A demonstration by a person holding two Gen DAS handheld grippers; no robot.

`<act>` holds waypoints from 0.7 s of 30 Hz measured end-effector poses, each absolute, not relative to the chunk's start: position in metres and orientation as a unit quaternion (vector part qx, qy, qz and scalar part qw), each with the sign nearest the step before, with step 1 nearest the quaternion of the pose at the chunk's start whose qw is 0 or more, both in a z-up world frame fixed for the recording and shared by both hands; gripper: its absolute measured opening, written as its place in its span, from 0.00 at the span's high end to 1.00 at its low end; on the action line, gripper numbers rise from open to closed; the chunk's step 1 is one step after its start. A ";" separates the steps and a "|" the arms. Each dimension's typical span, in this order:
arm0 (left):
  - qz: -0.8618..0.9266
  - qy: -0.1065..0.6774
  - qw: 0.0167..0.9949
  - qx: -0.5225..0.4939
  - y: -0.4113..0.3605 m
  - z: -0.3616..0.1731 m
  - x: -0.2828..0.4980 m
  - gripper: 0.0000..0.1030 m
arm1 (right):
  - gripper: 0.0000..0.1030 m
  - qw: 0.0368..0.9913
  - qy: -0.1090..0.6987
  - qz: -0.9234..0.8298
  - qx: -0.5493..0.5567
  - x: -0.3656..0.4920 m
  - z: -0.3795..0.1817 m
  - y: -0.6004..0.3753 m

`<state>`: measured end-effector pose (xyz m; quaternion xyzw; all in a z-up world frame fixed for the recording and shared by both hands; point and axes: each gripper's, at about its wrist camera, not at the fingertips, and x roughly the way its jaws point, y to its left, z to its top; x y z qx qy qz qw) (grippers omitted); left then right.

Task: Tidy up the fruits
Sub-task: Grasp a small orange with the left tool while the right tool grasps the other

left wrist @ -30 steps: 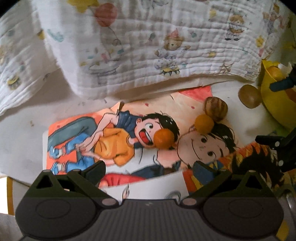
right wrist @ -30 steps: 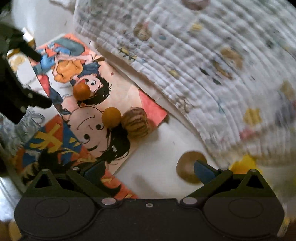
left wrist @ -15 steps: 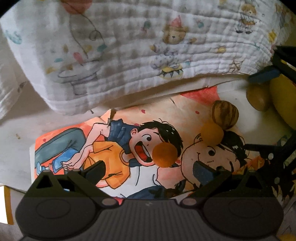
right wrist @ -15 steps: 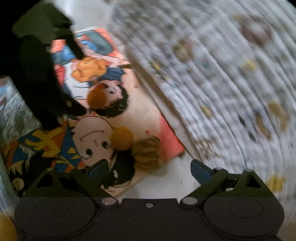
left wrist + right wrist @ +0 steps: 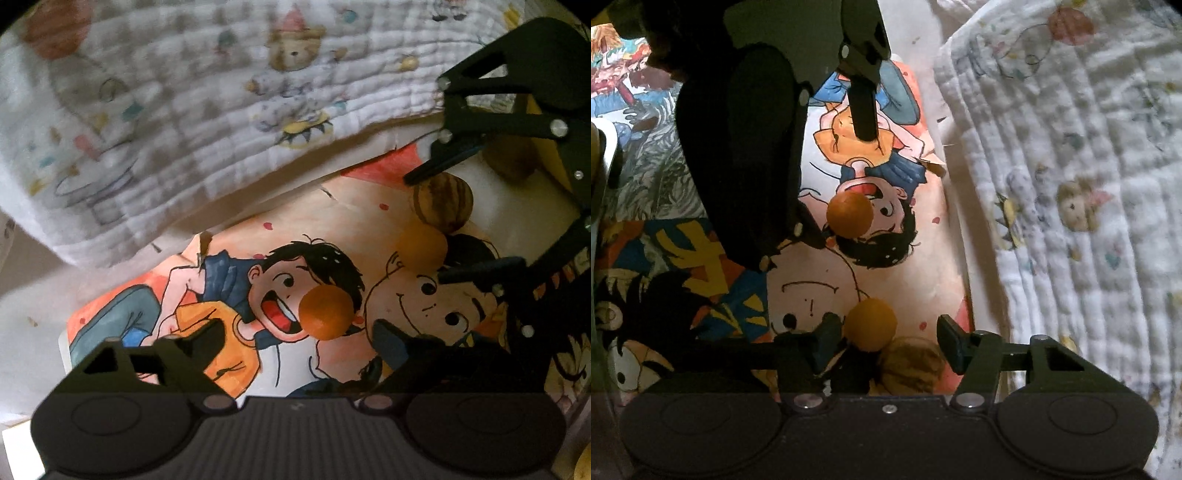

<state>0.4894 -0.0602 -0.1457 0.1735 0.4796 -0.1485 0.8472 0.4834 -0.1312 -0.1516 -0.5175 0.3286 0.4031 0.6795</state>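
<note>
I am closing my right gripper [image 5: 890, 341], pads not yet pressing, around the yellow fruit [image 5: 871, 323] and striped one [image 5: 910, 363] between its jaws. My left gripper [image 5: 295, 341] is narrowing, empty, the orange fruit [image 5: 327, 312] just ahead. They look small, round, likely to roll; I'd pinch across the middle.

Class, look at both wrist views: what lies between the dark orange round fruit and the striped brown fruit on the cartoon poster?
A paler orange round fruit lies between the dark orange fruit and the striped brown fruit, touching the striped one. The left wrist view shows it best.
</note>
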 end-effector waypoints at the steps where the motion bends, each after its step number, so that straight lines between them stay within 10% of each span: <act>1: -0.151 0.480 0.847 0.173 -0.061 -0.146 0.490 0.19 | 0.45 0.676 0.331 0.408 -0.517 0.484 -0.154 -0.130; 13: -0.182 0.492 0.843 0.122 -0.060 -0.148 0.499 0.66 | 0.65 0.643 0.329 0.419 -0.550 0.478 -0.170 -0.122; 21: -0.188 0.500 0.840 0.090 -0.052 -0.138 0.489 0.67 | 0.66 0.663 0.334 0.408 -0.531 0.477 -0.164 -0.124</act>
